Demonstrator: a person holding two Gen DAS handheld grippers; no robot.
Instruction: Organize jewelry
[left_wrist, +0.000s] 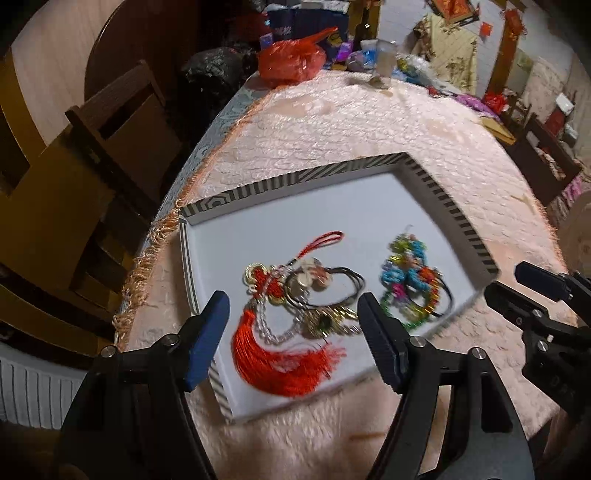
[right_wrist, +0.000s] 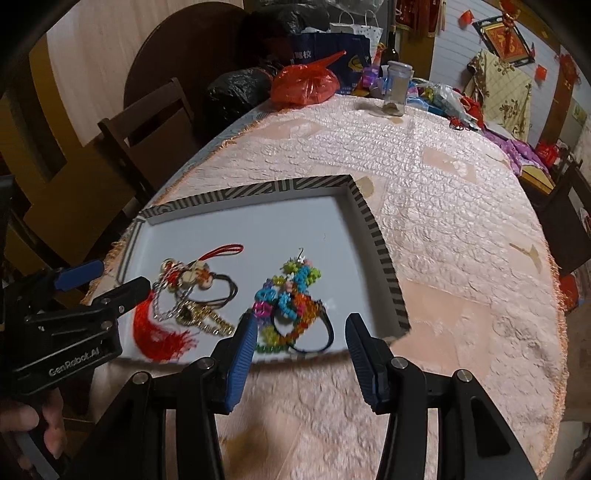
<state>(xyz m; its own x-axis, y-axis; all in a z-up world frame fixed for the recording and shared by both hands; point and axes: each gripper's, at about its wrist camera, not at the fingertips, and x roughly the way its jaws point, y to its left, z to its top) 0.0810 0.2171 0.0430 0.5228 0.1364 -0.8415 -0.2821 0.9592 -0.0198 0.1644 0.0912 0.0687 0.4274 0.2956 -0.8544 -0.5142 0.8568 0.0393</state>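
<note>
A shallow white tray with a striped rim (left_wrist: 432, 184) (right_wrist: 373, 229) lies on the pink tablecloth. In it are a red tassel charm (left_wrist: 280, 362) (right_wrist: 155, 332), a gold piece with a silver chain (left_wrist: 321, 321) (right_wrist: 199, 314), black hair ties (left_wrist: 343, 284) (right_wrist: 225, 291) and a colourful beaded ornament (left_wrist: 410, 280) (right_wrist: 291, 295). My left gripper (left_wrist: 291, 332) is open and empty above the tassel charm. My right gripper (right_wrist: 299, 354) is open and empty over the tray's near edge, by the beaded ornament. Each gripper shows in the other view: the right (left_wrist: 517, 284), the left (right_wrist: 107, 280).
A red plastic bag (right_wrist: 306, 83), a glass jar (right_wrist: 397, 88) and mixed clutter stand at the table's far end. Dark wooden chairs (left_wrist: 110, 147) stand to the left. The fringed table edge (left_wrist: 147, 258) runs close to the tray's left side.
</note>
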